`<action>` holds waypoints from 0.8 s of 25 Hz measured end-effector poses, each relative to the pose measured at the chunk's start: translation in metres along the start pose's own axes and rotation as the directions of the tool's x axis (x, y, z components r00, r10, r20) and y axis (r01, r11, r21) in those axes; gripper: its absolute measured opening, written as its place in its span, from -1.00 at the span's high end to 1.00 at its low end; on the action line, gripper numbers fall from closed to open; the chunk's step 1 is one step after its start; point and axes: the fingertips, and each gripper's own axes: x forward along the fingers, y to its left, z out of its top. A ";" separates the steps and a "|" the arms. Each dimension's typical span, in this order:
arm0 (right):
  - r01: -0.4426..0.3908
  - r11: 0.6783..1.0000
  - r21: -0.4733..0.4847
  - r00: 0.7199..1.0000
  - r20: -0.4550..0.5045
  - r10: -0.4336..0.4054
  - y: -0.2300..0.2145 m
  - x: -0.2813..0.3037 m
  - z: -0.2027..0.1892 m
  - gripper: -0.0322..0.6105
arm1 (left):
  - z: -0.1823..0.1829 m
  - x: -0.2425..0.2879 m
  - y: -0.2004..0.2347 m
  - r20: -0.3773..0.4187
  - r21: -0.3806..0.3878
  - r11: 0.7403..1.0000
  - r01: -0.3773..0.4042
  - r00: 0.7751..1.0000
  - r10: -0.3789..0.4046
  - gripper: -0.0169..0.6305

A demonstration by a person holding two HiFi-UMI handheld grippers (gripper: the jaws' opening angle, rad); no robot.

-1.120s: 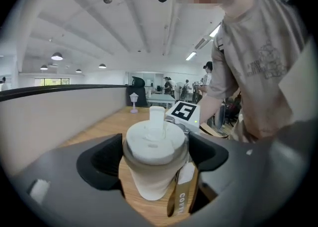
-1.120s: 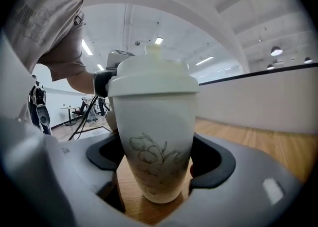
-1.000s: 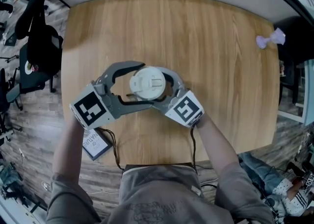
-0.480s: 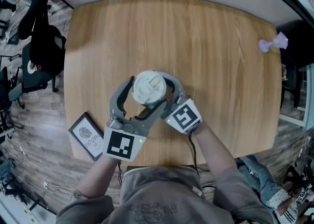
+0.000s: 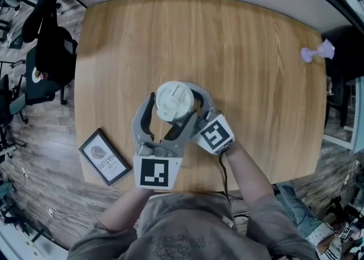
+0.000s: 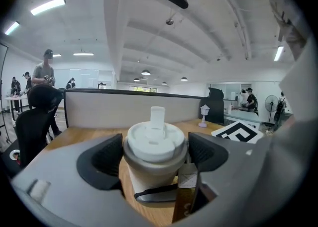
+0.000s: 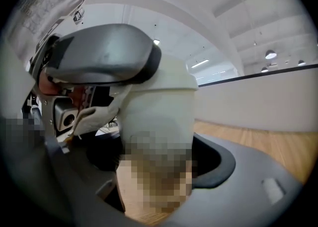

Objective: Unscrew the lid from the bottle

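A tan bottle [image 6: 149,179] with a white flip-top lid [image 5: 174,100] stands upright on the wooden table [image 5: 244,48], near its front edge. My left gripper [image 5: 170,104] reaches in from the near side; its jaws clasp the lid [image 6: 155,139] on both sides, with the pads [image 6: 107,155] against its rim. My right gripper [image 5: 181,108] comes from the right, lower down, and is shut on the bottle's body [image 7: 159,121]. In the right gripper view one left jaw [image 7: 102,54] sits across the top of the lid. The bottle's lower half is hidden by a mosaic patch.
A small framed card [image 5: 104,156] lies at the table's front left corner. A little lilac lamp-shaped thing [image 5: 315,51] stands at the far right edge. A dark office chair [image 5: 48,54] is off the left side. A low partition [image 6: 114,109] runs behind the table.
My left gripper has swung around the lid from the left side to the near side, counter-clockwise seen from above. The bottle and my right gripper have stayed put.
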 end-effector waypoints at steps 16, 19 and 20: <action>-0.056 0.998 -0.037 0.998 -0.017 0.055 0.002 0.000 -0.003 -0.37 | 0.014 -0.003 -0.018 -0.317 0.389 0.331 0.860 0.462 -0.828 -0.42; -0.055 0.998 -0.033 0.998 -0.007 0.055 0.002 -0.001 -0.001 -0.37 | 0.005 -0.002 -0.024 -0.374 0.350 0.266 0.898 0.394 -0.839 -0.37; -0.054 0.998 -0.029 0.999 -0.005 0.054 0.001 -0.001 -0.001 -0.37 | 0.005 -0.001 -0.024 -0.368 0.347 0.267 0.899 0.392 -0.843 -0.37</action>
